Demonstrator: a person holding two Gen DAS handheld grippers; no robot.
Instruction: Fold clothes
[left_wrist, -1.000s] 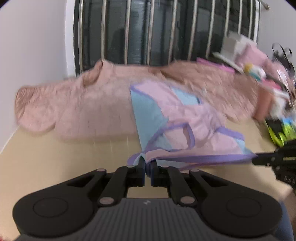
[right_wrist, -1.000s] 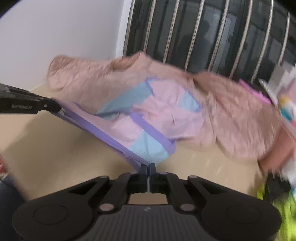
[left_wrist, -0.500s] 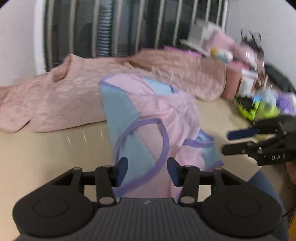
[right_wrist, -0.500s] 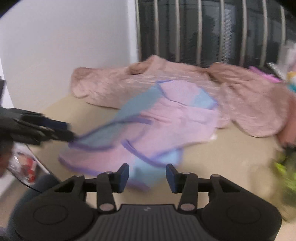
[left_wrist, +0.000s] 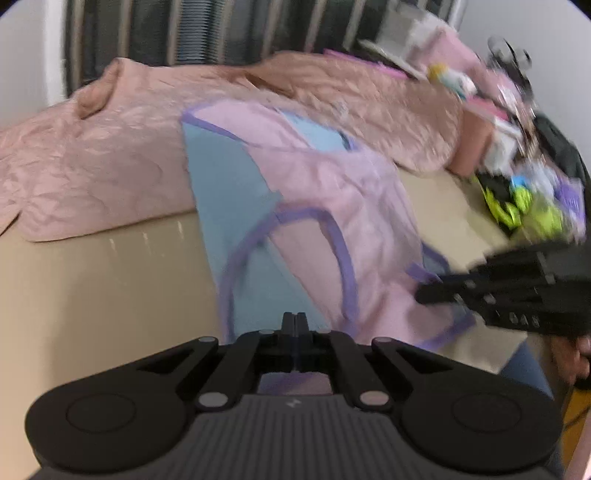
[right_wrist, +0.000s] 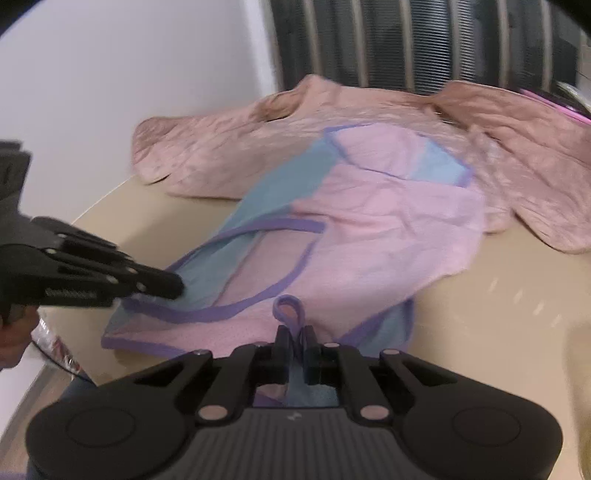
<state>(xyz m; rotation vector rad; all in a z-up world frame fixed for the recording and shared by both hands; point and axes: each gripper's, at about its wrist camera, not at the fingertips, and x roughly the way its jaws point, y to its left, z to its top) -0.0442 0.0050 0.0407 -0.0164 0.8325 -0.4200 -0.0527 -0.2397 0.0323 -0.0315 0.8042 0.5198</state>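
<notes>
**Top regripped at its near edge; fold barely begun**

The pink and blue top (left_wrist: 332, 192) is spread on the tan table (left_wrist: 92, 288), its far end lapped over a crumpled pink jacket (left_wrist: 92, 158) by the barred window. No finished fold can be made out; the purple-trimmed armholes and hem are all in view, so most of the work is judged to remain, and the jacket looks untouched.

The left gripper (left_wrist: 295, 321) is seen fully closed at the blue side of the near edge; its jaws have just been closing, and whether cloth is pinched between them cannot be told, as the tips hide the contact. The right gripper (right_wrist: 294, 336) is nearly closed, its jaws also just brought together, with a purple strap loop (right_wrist: 288, 310) caught between them.

The top's long axis runs from the near table edge away toward the window, the armhole end lying nearest the grippers and the opposite end resting on the jacket.
</notes>
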